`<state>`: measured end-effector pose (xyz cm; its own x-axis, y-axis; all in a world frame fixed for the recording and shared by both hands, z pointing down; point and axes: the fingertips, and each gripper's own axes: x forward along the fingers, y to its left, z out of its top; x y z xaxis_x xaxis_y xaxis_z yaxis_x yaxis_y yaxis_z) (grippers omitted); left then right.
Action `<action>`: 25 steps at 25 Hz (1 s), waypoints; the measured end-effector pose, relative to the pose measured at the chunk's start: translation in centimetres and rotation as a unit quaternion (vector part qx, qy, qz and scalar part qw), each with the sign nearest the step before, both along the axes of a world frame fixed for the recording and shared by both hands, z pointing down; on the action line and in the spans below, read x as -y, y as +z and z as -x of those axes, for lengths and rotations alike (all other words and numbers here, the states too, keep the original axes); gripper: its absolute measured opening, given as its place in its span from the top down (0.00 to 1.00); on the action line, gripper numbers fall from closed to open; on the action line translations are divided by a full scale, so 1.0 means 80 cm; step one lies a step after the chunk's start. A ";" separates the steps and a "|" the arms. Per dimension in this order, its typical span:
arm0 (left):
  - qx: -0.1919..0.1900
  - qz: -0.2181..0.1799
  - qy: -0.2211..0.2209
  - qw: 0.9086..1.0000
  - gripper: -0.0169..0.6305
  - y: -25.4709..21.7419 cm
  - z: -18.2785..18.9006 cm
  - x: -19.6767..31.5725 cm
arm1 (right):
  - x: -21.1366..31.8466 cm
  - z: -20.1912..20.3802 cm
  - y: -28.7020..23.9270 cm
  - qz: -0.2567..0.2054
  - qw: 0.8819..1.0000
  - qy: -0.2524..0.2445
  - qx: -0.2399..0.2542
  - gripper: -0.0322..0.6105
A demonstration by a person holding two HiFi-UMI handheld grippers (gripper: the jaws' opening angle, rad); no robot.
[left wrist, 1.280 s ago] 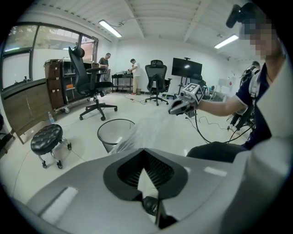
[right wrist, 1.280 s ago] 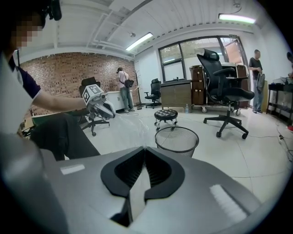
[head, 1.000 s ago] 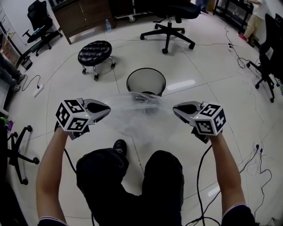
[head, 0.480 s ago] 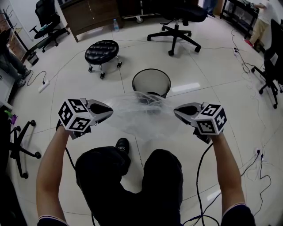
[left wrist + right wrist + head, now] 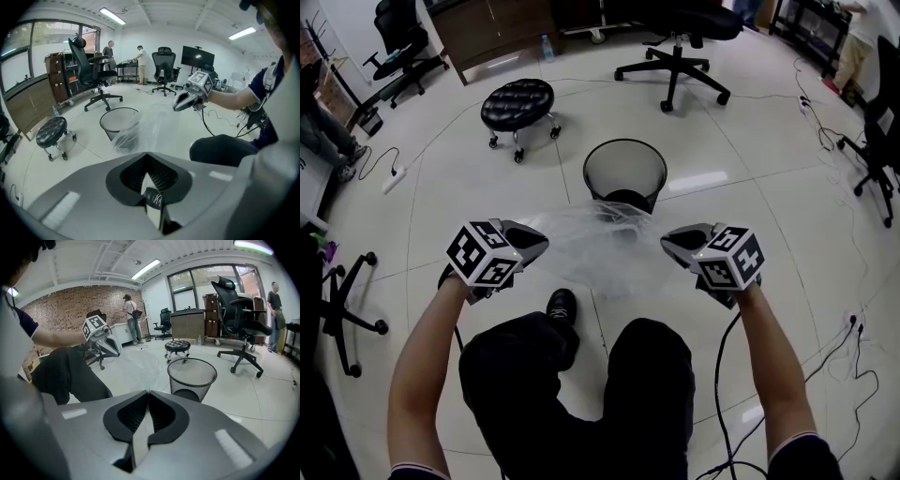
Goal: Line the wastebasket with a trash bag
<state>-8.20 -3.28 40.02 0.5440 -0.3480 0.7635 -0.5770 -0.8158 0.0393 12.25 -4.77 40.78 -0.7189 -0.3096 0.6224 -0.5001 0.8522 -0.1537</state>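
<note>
- The left gripper (image 5: 546, 246) and the right gripper (image 5: 664, 238) each have their jaws pinched tight on an edge of the clear trash bag (image 5: 600, 251).
- The bag hangs stretched between the two tips, crumpled and sagging, above the floor just ahead of the seated person's knees (image 5: 581, 361).
- The wastebasket (image 5: 665, 171), black mesh and upright, stands at twelve o'clock from the person, just beyond the bag.
- From the head view the bag's far edge overlaps the basket's near rim. I cannot tell whether they touch.
- The basket's rim is bare mesh, not yet lined.
- Pale floor tile lies open all round the basket.
- A black stool (image 5: 517, 101) on castors stands at eleven o'clock, well apart from the basket.
- An office chair's star base (image 5: 673, 77) sits at one o'clock, also well apart.
- Loose cables (image 5: 853, 342) trail at four o'clock, far from the bag.
- One shoe (image 5: 561, 305) rests on the floor below the bag's near edge.
</note>
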 end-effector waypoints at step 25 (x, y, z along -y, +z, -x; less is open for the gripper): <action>0.009 0.115 0.019 0.993 0.96 0.172 -0.012 0.059 | 0.069 -0.007 0.156 0.093 0.994 0.046 -0.044 0.95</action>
